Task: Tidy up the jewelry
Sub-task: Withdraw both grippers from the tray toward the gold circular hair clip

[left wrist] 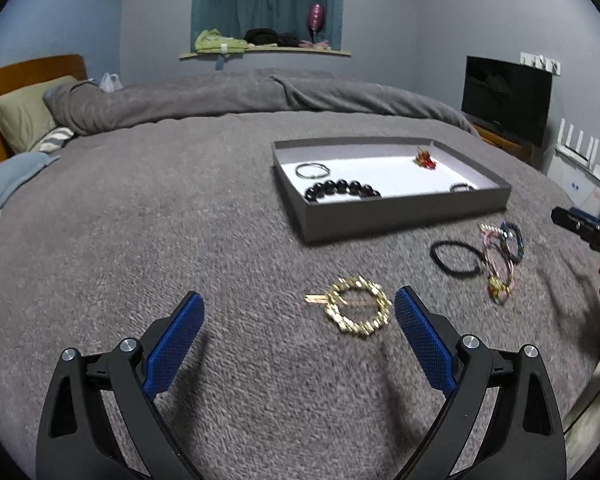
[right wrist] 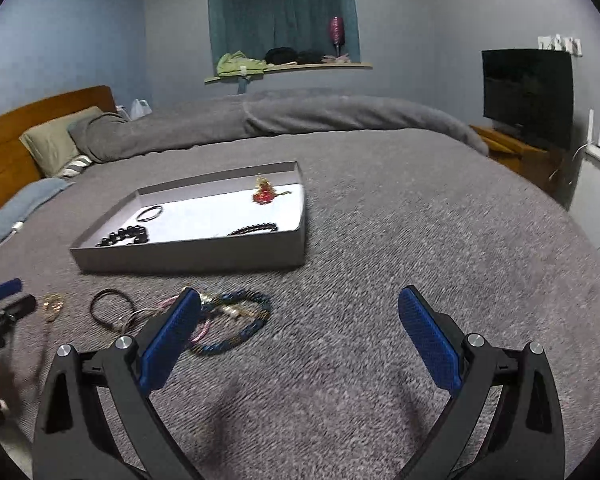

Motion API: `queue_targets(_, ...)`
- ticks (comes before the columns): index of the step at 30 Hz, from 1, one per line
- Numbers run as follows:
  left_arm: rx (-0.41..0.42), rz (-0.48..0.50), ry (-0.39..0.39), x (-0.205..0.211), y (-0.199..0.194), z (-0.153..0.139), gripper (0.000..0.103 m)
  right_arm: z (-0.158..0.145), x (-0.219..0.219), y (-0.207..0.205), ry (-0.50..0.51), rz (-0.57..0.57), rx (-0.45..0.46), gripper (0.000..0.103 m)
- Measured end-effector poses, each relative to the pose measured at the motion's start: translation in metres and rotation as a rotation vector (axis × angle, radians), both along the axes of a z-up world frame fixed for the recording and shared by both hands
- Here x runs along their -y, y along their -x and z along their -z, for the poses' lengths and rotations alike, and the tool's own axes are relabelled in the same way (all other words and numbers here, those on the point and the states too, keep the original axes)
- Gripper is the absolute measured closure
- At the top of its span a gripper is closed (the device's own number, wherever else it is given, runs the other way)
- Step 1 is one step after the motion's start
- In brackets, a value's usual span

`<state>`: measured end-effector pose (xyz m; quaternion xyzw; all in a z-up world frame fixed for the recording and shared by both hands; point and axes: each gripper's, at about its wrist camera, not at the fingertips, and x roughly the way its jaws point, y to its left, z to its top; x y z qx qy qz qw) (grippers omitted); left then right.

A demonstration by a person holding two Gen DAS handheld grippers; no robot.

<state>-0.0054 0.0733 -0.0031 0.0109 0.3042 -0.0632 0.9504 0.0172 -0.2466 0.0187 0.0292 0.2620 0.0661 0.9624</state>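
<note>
Grey fleece blanket (left wrist: 180, 216) covers the bed where the jewelry lies. Nearest the left gripper (left wrist: 299, 310), whose blue-padded jaws stand spread wide with nothing between them, rests a gold ring-shaped hair clip (left wrist: 357, 311), just ahead of the right pad. Beyond it to the right sit a black hair tie (left wrist: 457, 259), a pink bracelet (left wrist: 496, 264) and a dark blue beaded bracelet (right wrist: 236, 322), bunched together and touching. Farther back, a shallow grey tray (left wrist: 404, 212) holds a black bead bracelet (left wrist: 342, 190), a thin bangle (left wrist: 312, 170), a red ornament (left wrist: 425, 159) and another dark bracelet (right wrist: 254, 229). The right gripper (right wrist: 299, 308) hovers with jaws equally spread, its left pad over the bunch.
</note>
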Motion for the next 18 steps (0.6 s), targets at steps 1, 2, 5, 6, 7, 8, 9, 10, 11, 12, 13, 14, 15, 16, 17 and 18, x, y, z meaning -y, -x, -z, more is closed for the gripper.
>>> queue_targets(1, -0.003, 0.007, -0.004, 0.002, 0.001, 0.001, 0.008, 0.001, 0.0, 0.001, 0.001, -0.001, -0.006, 0.006)
queue_targets(2, -0.008, 0.019, -0.006, 0.005, 0.002, 0.002, 0.008, 0.001, -0.001, 0.002, 0.003, -0.004, -0.01, 0.006)
queue_targets(5, -0.015, 0.05, -0.019, 0.013, 0.004, 0.005, 0.008, 0.003, -0.001, 0.004, -0.002, -0.004, -0.027, 0.006)
queue_targets(6, -0.013, 0.057, -0.025, 0.016, 0.004, 0.005, 0.008, 0.004, -0.002, 0.004, -0.006, -0.006, -0.033, 0.006)
queue_targets(7, -0.014, 0.064, -0.025, 0.018, 0.003, 0.006, 0.008, 0.004, -0.004, 0.003, -0.007, -0.009, -0.038, 0.006)
queue_targets(8, -0.019, 0.071, -0.02, 0.02, 0.002, 0.006, 0.008, 0.006, -0.006, 0.002, -0.008, -0.018, -0.045, 0.006)
queue_targets(9, -0.027, 0.076, -0.016, 0.022, 0.0, 0.008, 0.008, 0.007, -0.008, 0.002, -0.006, -0.022, -0.049, 0.006)
queue_targets(10, -0.034, 0.075, -0.017, 0.024, -0.002, 0.009, 0.008, 0.008, -0.009, 0.002, -0.004, -0.026, -0.052, 0.006)
queue_targets(11, -0.037, 0.07, -0.021, 0.025, -0.003, 0.009, 0.008, 0.01, -0.011, 0.002, 0.002, -0.032, -0.057, 0.006)
queue_targets(12, -0.04, 0.063, -0.027, 0.026, -0.005, 0.011, 0.008, 0.011, -0.014, 0.001, 0.009, -0.036, -0.062, 0.006)
queue_targets(13, -0.044, 0.055, -0.029, 0.028, -0.008, 0.012, 0.008, 0.013, -0.017, 0.0, 0.02, -0.042, -0.067, 0.006)
queue_targets(14, -0.046, 0.053, -0.024, 0.028, -0.01, 0.012, 0.008, 0.014, -0.02, 0.0, 0.03, -0.048, -0.07, 0.006)
queue_targets(15, -0.046, 0.052, -0.018, 0.028, -0.011, 0.012, 0.008, 0.015, -0.022, -0.001, 0.037, -0.057, -0.073, 0.006)
queue_targets(16, -0.045, 0.045, -0.013, 0.028, -0.012, 0.011, 0.009, 0.016, -0.025, -0.001, 0.045, -0.068, -0.075, 0.006)
queue_targets(17, -0.046, 0.037, -0.011, 0.027, -0.014, 0.011, 0.009, 0.017, -0.027, -0.002, 0.053, -0.079, -0.076, 0.006)
queue_targets(18, -0.05, 0.03, -0.013, 0.027, -0.015, 0.012, 0.01, 0.017, -0.03, -0.002, 0.059, -0.088, -0.078, 0.006)
